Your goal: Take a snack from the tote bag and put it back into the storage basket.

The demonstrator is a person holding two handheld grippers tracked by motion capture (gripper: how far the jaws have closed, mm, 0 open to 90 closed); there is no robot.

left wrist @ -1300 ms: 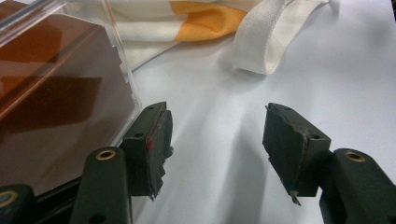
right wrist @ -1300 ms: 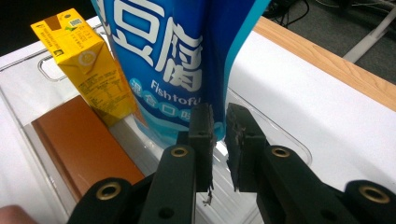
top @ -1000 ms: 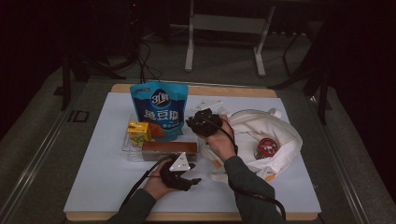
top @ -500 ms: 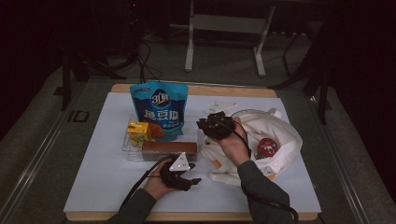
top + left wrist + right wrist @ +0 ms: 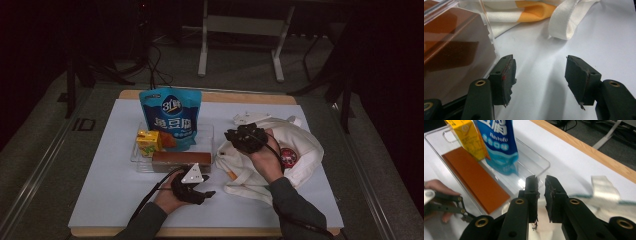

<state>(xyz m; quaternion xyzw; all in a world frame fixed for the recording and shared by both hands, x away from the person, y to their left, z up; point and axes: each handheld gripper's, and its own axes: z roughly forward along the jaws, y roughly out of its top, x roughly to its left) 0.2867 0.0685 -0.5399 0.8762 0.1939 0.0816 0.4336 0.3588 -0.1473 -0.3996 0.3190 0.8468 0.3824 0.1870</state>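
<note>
High view: right gripper over the tote bag, left gripper parked by the tray

High view showed us the white tote bag (image 5: 300,150) lying on the right half of the tabletop (image 5: 110,185), with the right gripper (image 5: 245,138) held above its left part. In the right gripper view its fingers (image 5: 533,192) stood almost together, just a thin gap, and we could not tell whether any cloth sat between them. Beyond them we saw the clear tray (image 5: 536,161) holding a blue snack pouch (image 5: 497,142), a yellow carton (image 5: 470,138) and a brown box (image 5: 477,182).

Left gripper (image 5: 192,186) rested low on the tabletop, just in front of the tray. In the left gripper view its fingers (image 5: 505,77) were spread apart with nothing between them, only bare tabletop; one finger sat right beside the tray wall and the brown box. A bag strap (image 5: 564,22) lay ahead, apart from the fingers.
</note>
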